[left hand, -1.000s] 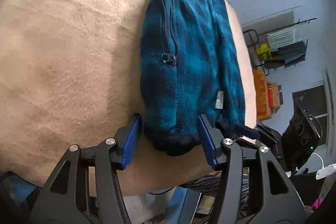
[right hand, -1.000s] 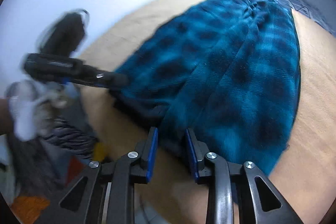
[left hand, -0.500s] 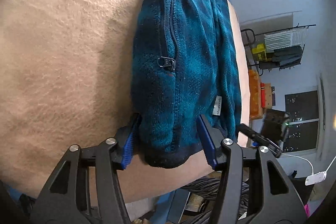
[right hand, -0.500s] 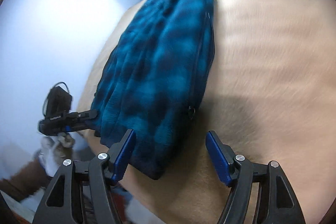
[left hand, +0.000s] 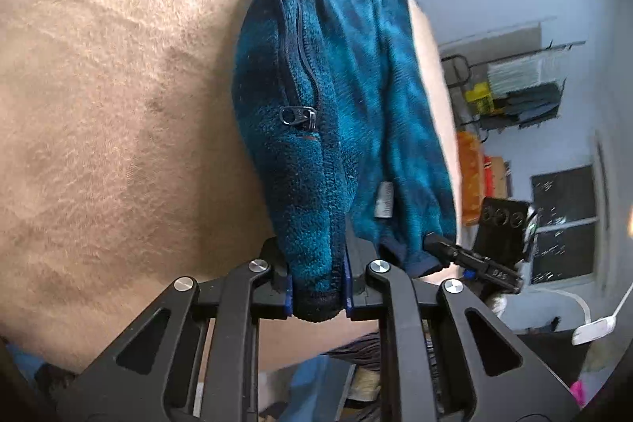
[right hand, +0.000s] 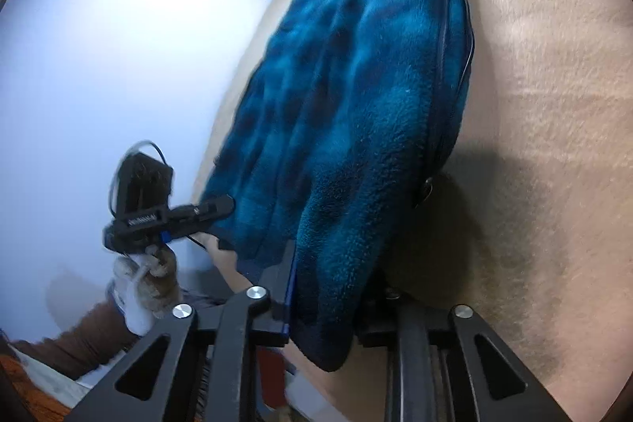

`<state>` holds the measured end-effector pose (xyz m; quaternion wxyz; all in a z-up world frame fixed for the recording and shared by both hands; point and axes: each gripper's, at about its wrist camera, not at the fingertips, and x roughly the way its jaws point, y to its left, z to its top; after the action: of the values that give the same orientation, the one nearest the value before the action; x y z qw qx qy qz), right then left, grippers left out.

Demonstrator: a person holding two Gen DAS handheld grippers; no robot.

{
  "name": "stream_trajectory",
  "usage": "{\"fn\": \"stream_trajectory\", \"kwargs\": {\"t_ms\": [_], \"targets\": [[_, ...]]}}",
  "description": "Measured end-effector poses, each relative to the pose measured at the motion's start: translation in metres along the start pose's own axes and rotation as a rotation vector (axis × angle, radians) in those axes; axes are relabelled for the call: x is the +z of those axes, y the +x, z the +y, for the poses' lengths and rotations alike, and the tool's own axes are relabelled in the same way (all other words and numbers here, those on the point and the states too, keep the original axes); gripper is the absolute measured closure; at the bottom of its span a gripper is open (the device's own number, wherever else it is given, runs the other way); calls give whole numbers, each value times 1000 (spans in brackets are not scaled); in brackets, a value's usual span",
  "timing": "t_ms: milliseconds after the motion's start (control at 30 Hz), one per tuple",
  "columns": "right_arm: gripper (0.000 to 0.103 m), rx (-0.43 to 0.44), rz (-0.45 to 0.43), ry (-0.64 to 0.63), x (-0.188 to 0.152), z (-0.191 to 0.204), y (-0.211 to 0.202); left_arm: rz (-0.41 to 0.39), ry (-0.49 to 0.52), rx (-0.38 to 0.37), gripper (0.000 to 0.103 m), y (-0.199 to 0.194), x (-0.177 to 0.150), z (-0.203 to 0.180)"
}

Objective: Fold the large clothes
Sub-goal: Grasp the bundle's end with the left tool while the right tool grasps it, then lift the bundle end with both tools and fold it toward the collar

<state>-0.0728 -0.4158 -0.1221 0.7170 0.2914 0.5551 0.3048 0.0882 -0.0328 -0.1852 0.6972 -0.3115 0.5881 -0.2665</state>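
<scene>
Teal fleece jacket [left hand: 340, 74] lies lengthwise on a tan fuzzy blanket [left hand: 118, 105] over what may be a bed or a tabletop; cannot tell which. Garment already narrowed into a long strip, its near hem at the edge closest to both cameras. Left gripper [left hand: 317, 297]: fingers closing, blue pads pressed on the dark hem corner beside the pocket zipper pull [left hand: 297, 115]; fleece bunched thick between them. Right gripper [right hand: 322, 307]: fingers closing too, clamped on the other hem corner; one blue pad shows, the other is hidden behind the fabric. In the right wrist view the left gripper sits at the jacket's far corner, held by a gloved hand [right hand: 144, 283] with a brown sleeve. Judged step: both bottom corners taken, ready to lift and carry the hem toward the collar. Risks: the bite on each side looks like several layers near the very edge, so a quick lift could let the inner layer slip out and spoil the fold. Uneven lifting would skew the strip. The fleece may also drag on the fuzzy blanket and rumple it. The white label [left hand: 384, 200] side hangs loose and could flop out.
</scene>
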Motion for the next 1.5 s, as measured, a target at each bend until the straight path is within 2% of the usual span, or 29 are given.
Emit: {"fn": "stream_trajectory", "kwargs": {"t_ms": [233, 433, 567, 767, 1000, 1167, 1400, 1500], "targets": [[86, 39, -67, -52, 11, 30, -19, -57, 22, -54, 90, -19, 7, -19], [87, 81, -119, -41, 31, 37, -39, -88, 16, -77, 90, -22, 22, -20], [87, 68, -141, -52, 55, 40, -51, -105, 31, -65, 90, -27, 45, -32], [88, 15, -161, -36, 98, 30, -64, -129, 66, -26, 90, -17, 96, -52], [88, -41, -155, 13, 160, 10, -42, -134, 38, 9, 90, 18, 151, -46], [88, -60, -126, 71, 190, -14, -19, -117, 16, 33, 90, 45, 174, -32], [88, -48, -88, 147, 208, -43, 8, -87, 9, 58, 90, 73, 188, -16], [87, -41, -86, 154, 209, -45, 10, -82, -7, 36, 89, 76, 190, -11]]}}
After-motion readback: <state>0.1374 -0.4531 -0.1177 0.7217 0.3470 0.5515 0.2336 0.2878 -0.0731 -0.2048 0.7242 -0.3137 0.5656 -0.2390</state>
